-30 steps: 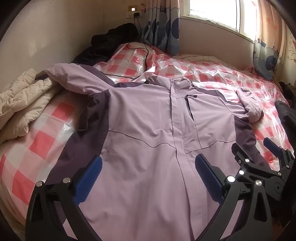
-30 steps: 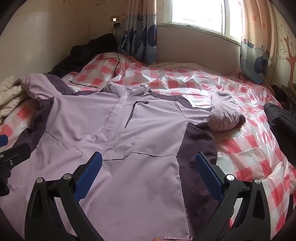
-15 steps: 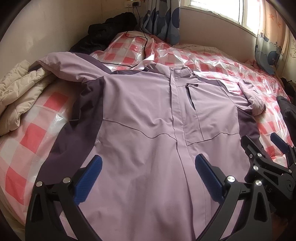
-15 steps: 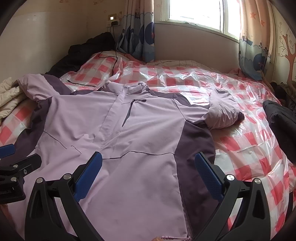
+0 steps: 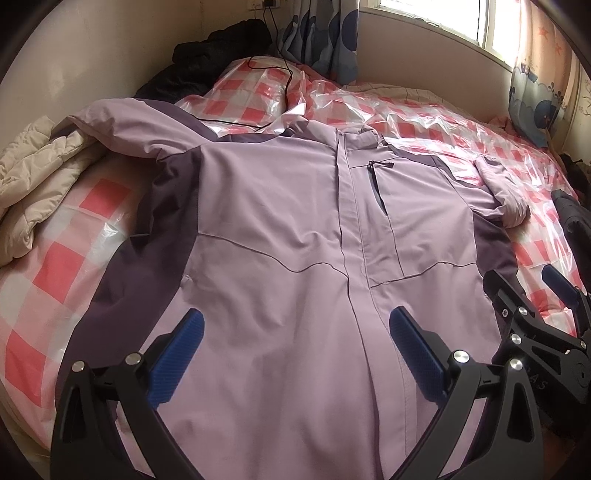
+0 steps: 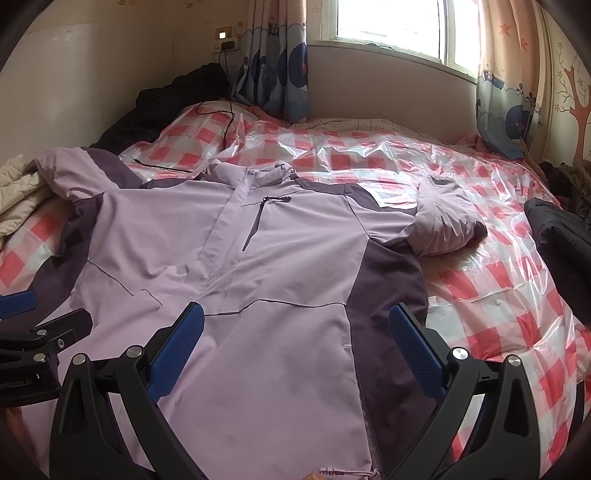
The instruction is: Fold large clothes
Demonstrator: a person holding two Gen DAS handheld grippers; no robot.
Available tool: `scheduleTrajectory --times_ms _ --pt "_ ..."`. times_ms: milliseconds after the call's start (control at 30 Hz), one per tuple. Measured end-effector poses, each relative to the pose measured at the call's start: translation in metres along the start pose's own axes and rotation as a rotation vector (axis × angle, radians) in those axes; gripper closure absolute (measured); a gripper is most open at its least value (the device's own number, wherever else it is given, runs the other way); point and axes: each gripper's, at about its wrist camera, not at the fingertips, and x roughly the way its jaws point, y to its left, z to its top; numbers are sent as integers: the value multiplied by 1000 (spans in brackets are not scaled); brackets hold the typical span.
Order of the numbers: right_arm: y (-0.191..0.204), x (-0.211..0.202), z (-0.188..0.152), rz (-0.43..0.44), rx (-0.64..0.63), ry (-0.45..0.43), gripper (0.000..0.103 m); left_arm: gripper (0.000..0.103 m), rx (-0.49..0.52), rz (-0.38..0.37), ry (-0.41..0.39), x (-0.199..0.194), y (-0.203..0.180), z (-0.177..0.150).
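Smooth lilac jacket [image 5: 280,236] with dark purple side panels, spread front-up and flat on bed [image 6: 491,291] of glossy clear plastic over red-and-white check. One sleeve bunched into a rounded lump, the other draped over quilted cream blanket [image 5: 33,184]. Left gripper [image 5: 293,350] and right gripper [image 6: 295,347] above hem, ribbed blue pads [image 6: 177,350] spread wide, grasping nothing.

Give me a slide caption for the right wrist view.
Open right gripper above a lilac jacket spread front-up on a plastic-covered checked bed, near the window.
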Motion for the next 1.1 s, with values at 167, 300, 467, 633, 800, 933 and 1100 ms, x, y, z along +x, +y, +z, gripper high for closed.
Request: scheduleTrajectory --times_ms 167,300,467,633,800,933,1100 --pt "0 0 0 -1 -1 0 6 7 2 0 0 1 -1 0" --pt "1 0 0 -1 -1 1 6 7 2 -1 1 1 -1 0" --pt "1 0 0 0 -3 3 6 7 3 -1 1 2 -3 -1" --pt "1 0 0 0 -2 1 6 7 11 -1 1 3 -6 -4" --pt "1 0 0 0 -3 2 6 7 10 -1 1 3 -7 -4" --pt "1 0 0 -1 -2 2 6 7 11 -2 2 3 -6 -3" --pt "1 0 0 0 -1 4 6 7 16 -2 4 5 -9 -6"
